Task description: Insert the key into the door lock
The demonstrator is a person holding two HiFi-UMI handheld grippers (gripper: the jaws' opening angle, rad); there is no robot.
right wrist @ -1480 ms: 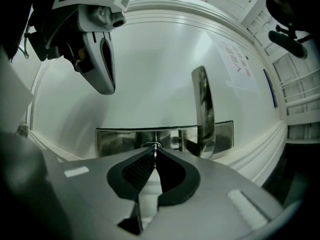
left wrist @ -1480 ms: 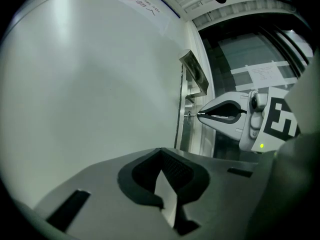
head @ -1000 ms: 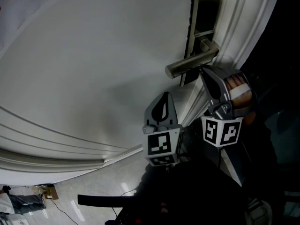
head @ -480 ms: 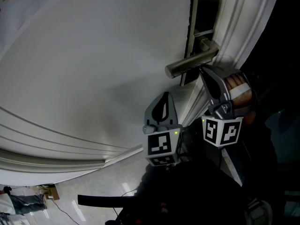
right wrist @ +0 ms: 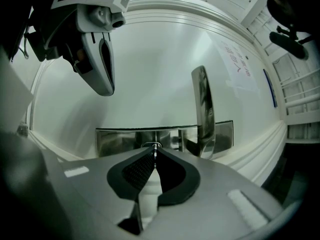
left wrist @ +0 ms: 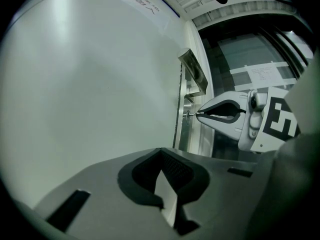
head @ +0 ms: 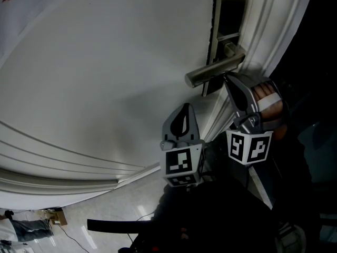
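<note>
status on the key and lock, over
Right gripper shut on key, tip at lock plate. Left gripper shut, empty, clear of door. Door handle above, not blocking.

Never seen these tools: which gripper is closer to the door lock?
Right. The right gripper holds the key at the lock plate, below the handle; the left gripper hangs lower, apart from it.

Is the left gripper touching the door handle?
No, the left gripper hangs below the handle, clear of it; only the right gripper, with the key, is at the lock.
</note>
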